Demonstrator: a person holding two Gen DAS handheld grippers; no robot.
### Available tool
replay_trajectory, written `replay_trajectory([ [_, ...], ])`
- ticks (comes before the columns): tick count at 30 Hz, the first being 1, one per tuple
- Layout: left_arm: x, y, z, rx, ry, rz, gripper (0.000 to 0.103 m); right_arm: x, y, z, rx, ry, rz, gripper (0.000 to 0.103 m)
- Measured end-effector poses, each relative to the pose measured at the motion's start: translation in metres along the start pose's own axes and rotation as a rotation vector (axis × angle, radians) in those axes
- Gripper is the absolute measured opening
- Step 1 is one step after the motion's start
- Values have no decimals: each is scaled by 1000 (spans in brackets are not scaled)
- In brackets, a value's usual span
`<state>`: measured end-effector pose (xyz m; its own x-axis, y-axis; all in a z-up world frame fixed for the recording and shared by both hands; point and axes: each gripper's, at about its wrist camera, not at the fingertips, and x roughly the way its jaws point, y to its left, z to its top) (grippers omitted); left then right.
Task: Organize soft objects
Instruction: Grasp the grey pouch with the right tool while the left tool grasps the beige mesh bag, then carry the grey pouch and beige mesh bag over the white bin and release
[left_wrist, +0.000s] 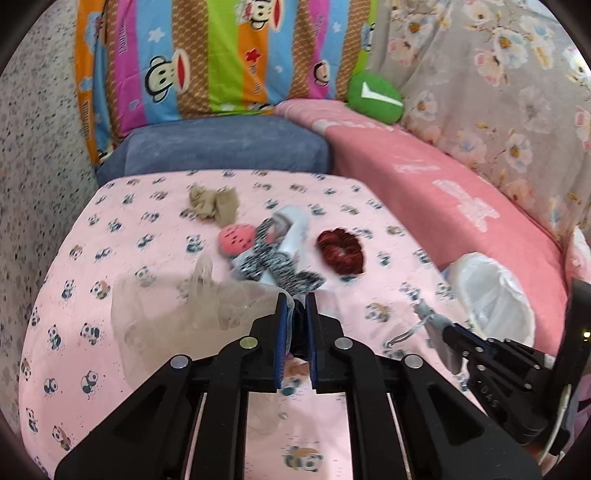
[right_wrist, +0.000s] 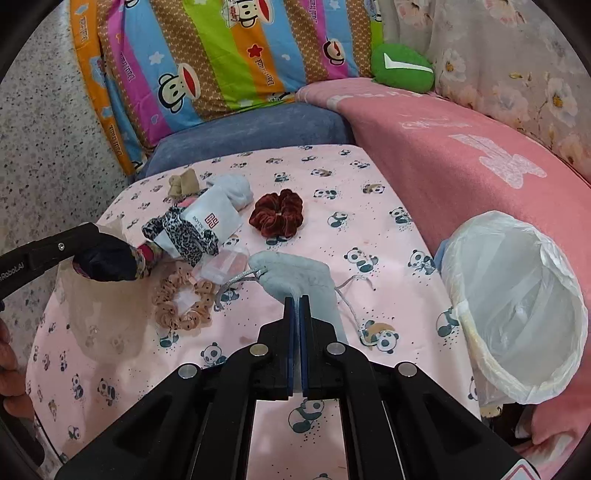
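My left gripper (left_wrist: 296, 301) is shut on a dark fabric item (left_wrist: 300, 321), and a sheer beige mesh bag (left_wrist: 177, 317) hangs at its left finger. The right wrist view shows that gripper (right_wrist: 79, 249) at the left, holding the dark item (right_wrist: 107, 262) over the sheer bag (right_wrist: 99, 314). My right gripper (right_wrist: 297, 300) is shut on a grey drawstring pouch (right_wrist: 295, 275), lifted just above the panda sheet (right_wrist: 332, 177). On the sheet lie a dark red scrunchie (right_wrist: 277, 212), a leopard-print band (right_wrist: 184, 232), a white logo pouch (right_wrist: 214, 221) and a beige dotted scrunchie (right_wrist: 184, 306).
A bin with a white plastic liner (right_wrist: 517, 306) stands open at the right, beside a pink blanket (right_wrist: 461, 166). Tan socks (right_wrist: 183, 182) and a pale sock (right_wrist: 234, 192) lie at the back. A blue cushion (left_wrist: 221, 147) and a striped pillow (left_wrist: 221, 55) sit behind. A hand shows at the far left.
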<state>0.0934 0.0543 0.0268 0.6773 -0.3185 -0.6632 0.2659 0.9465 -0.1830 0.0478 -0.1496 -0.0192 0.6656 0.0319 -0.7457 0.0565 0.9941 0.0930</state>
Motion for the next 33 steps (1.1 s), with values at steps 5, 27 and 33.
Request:
replay_trajectory([
  [5, -16, -30, 13, 25, -26, -83, 7, -24, -21, 11, 48, -63, -9, 3],
  [27, -6, -38, -16, 32, 64, -38, 69, -43, -51, 7, 99, -96, -13, 3],
  [33, 21, -27, -52, -4, 174, -20, 80, -39, -42, 3, 79, -84, -15, 3],
])
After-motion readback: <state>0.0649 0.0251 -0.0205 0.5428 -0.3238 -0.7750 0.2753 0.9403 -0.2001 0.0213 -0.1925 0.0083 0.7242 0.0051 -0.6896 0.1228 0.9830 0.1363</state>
